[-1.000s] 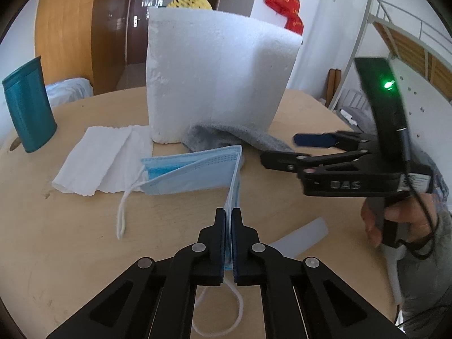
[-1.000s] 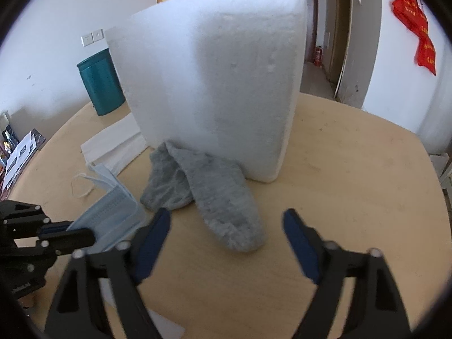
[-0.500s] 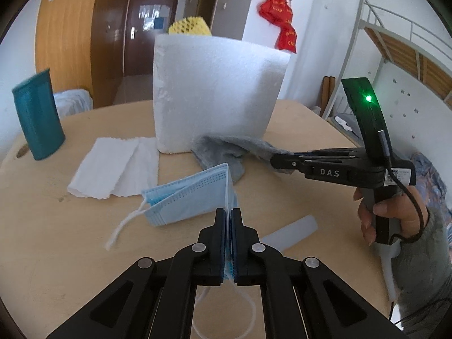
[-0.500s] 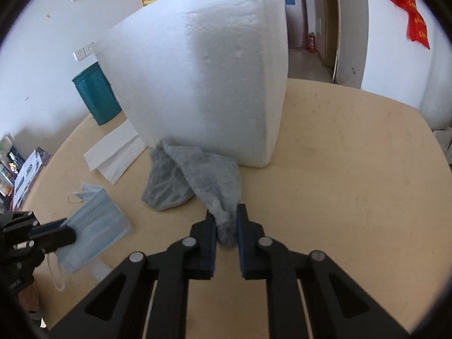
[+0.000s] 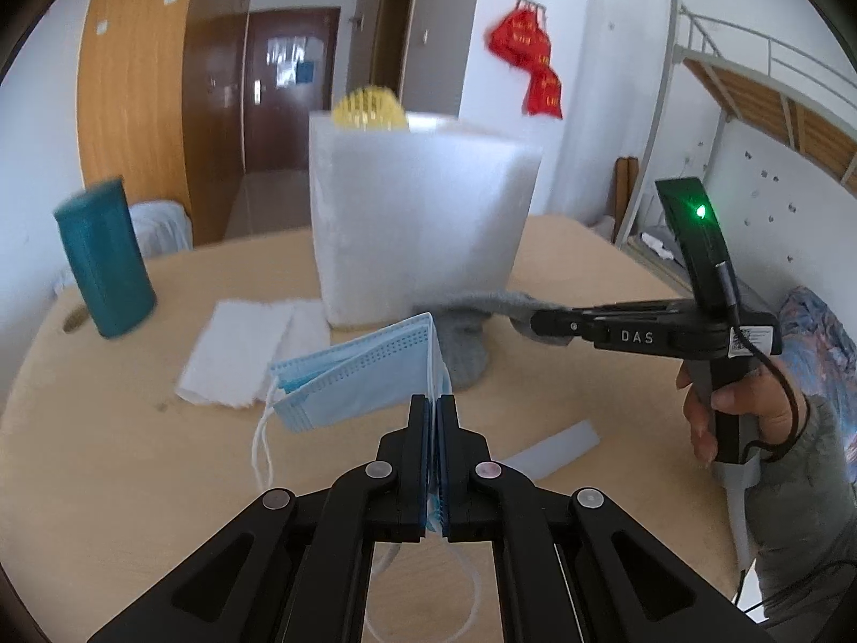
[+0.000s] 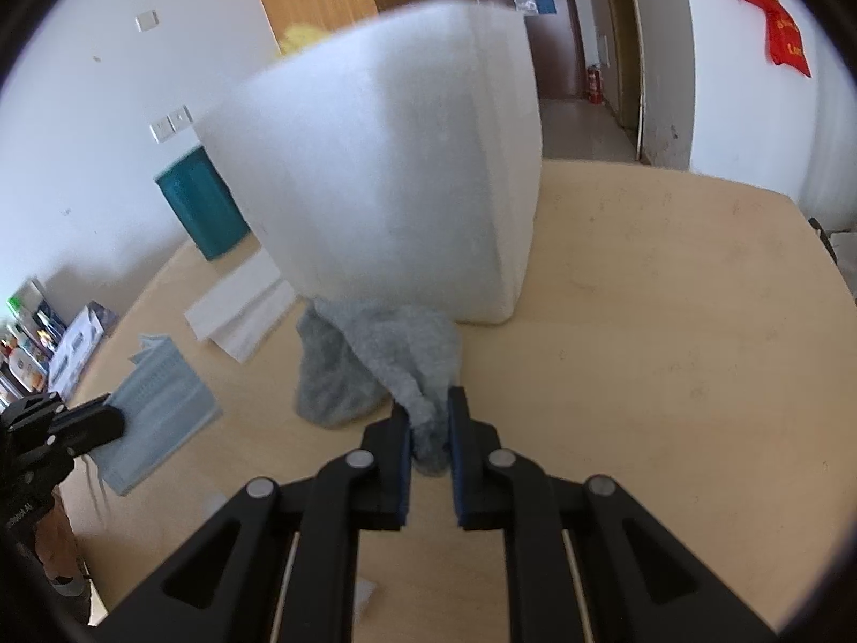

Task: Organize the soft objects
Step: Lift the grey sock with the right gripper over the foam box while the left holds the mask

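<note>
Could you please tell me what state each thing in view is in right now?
left hand-held gripper: shut on the blue face mask.
right hand-held gripper: shut on the grey sock.
white foam box: upright on the table.
white tissue: lying flat.
teal cup: upright.

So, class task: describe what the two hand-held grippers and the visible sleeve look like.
Both are black, with linked arms and silver pivot pins, and blue pads. The right hand-held gripper reads "DAS", shows a green light, a QR label and a black cable. The left hand-held gripper looks alike. The sleeve is grey.
</note>
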The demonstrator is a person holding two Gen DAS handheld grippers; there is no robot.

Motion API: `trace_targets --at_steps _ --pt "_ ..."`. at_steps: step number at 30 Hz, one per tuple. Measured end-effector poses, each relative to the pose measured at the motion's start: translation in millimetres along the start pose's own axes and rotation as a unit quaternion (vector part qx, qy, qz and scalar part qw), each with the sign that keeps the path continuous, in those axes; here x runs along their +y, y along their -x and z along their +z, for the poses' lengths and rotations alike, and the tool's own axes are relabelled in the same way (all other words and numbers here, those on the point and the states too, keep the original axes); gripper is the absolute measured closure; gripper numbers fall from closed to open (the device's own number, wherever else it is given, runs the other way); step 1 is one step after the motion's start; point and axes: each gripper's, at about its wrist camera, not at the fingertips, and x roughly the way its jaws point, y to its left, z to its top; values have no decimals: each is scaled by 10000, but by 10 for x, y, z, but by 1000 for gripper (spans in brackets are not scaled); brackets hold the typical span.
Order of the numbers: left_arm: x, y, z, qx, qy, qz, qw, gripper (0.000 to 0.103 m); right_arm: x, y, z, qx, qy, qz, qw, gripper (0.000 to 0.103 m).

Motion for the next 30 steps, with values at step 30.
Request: trace_targets --at_steps 30 --pt "-147 674 570 -1151 -77 162 9932 100 649 1208 303 -1529 280 234 9876 89"
